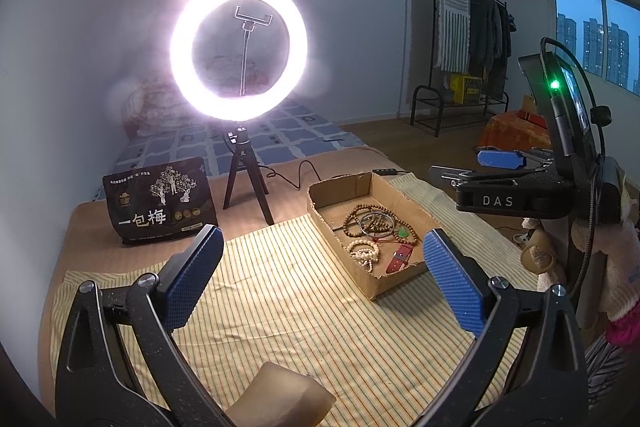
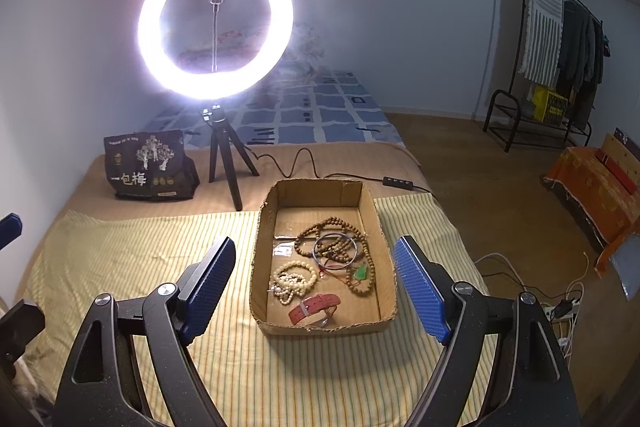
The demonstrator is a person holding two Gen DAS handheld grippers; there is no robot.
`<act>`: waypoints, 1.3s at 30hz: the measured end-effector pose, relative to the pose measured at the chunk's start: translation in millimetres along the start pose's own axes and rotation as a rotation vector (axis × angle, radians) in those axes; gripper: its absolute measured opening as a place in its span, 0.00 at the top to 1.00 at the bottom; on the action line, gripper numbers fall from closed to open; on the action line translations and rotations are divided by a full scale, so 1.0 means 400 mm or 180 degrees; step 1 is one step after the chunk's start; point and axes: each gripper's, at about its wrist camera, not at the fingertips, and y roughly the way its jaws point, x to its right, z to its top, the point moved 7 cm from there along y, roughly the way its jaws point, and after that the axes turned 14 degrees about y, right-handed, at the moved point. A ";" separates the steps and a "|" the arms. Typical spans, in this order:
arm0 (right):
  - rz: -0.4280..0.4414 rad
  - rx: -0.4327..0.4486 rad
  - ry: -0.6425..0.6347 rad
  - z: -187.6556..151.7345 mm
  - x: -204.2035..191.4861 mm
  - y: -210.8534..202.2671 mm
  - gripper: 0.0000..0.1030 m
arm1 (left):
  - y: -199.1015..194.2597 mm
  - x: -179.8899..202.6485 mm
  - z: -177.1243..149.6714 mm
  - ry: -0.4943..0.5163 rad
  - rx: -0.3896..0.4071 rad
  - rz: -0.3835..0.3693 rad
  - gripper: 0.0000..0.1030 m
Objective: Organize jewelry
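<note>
— Looking at the jewelry first, we find all of it lying inside the cardboard box (image 2: 324, 259): the brown bead strand (image 2: 344, 227) toward 12 o'clock, the thin bangle (image 2: 335, 251) resting on it at the centre, the green pendant (image 2: 362, 271) at 3, the pale bead bracelet (image 2: 294, 281) at 8, the red strap (image 2: 314, 303) at 6.

— Sorted, or just piled?

— We can't settle that. Everything in one box fits a finished tidy-up or a heap waiting to be separated, so we name no piece to take.

— And our grippers?

— The right gripper (image 2: 316, 291) hovers above the box's near edge, fingers spread wide, nothing between them. The left gripper (image 1: 320, 283) hangs over the striped cloth (image 1: 280, 307) with the box at its 2 o'clock, equally wide and empty.

— If we do reach in?

— We'd judge the strands overlap, so pinch one loop where it lies alone, lift slowly, and watch that the red cord doesn't drag its neighbours. The ring lamp (image 2: 216, 23) at 11 glares; we approach low.
</note>
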 end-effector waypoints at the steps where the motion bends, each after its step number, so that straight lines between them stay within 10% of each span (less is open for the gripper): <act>1: -0.0001 -0.0001 -0.0001 0.000 0.000 0.001 0.21 | 0.000 0.000 0.000 -0.0003 0.0006 0.0001 0.01; 39: -0.0050 -0.0053 0.0051 -0.009 0.015 0.014 0.21 | -0.005 -0.005 0.011 0.0011 0.0013 -0.0011 0.01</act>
